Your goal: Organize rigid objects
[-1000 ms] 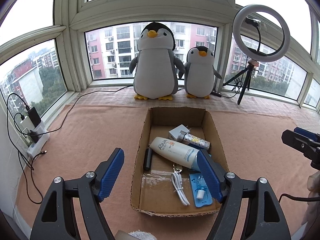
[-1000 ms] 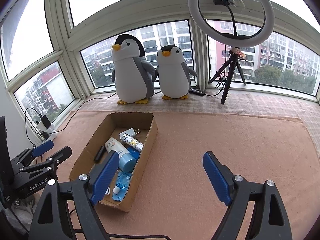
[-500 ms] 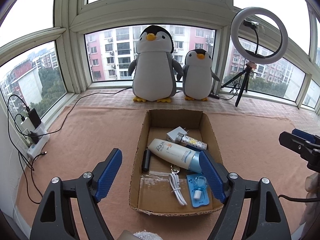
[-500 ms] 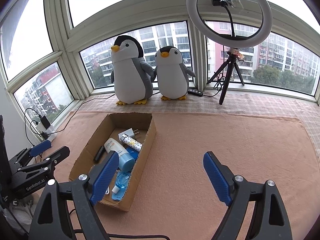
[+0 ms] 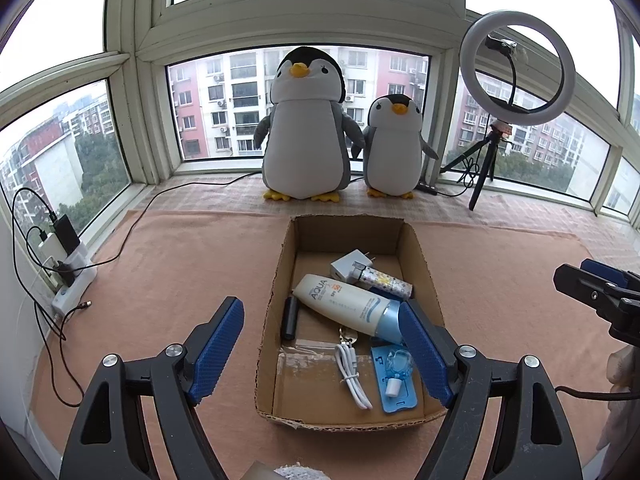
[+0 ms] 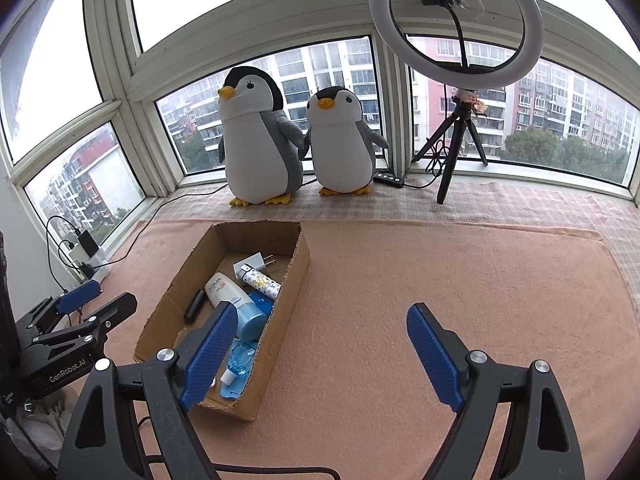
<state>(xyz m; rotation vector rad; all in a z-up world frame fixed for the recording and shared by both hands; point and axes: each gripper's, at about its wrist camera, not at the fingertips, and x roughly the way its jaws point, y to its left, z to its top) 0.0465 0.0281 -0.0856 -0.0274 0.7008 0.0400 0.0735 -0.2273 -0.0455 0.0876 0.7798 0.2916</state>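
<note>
Cardboard box (image 5: 416,256) sits open on a pink blanket (image 5: 180,272), straight ahead of the left tongs (image 5: 320,350), whose blue pads stand wide apart with nothing between them; the box's near half shows through that gap. Inside the box lie a white AQUA tube (image 5: 340,306) with a blue cap, a black stick (image 5: 290,317) just left of it, a white plug (image 5: 351,265) at the far end touching a patterned tube (image 5: 386,283), a coiled white cable (image 5: 352,376) near the front, and a blue packet (image 5: 396,376) beside the cable. The left tongs' right pad covers the AQUA cap's end and part of the box's right wall. From the right wrist view the right tongs (image 6: 316,354) are likewise spread and empty, held over bare blanket with the box (image 6: 288,280) off to their left; their left pad hides part of the box's contents, so the cable is hard to make out there. A metal piece under the AQUA tube is too small to identify. Behind the box stand two plush penguins, the big penguin (image 5: 304,136) and the small penguin (image 5: 394,148), and a ring light (image 5: 516,68) on a tripod. A power strip (image 5: 74,280) with cords lies at the left edge.
</note>
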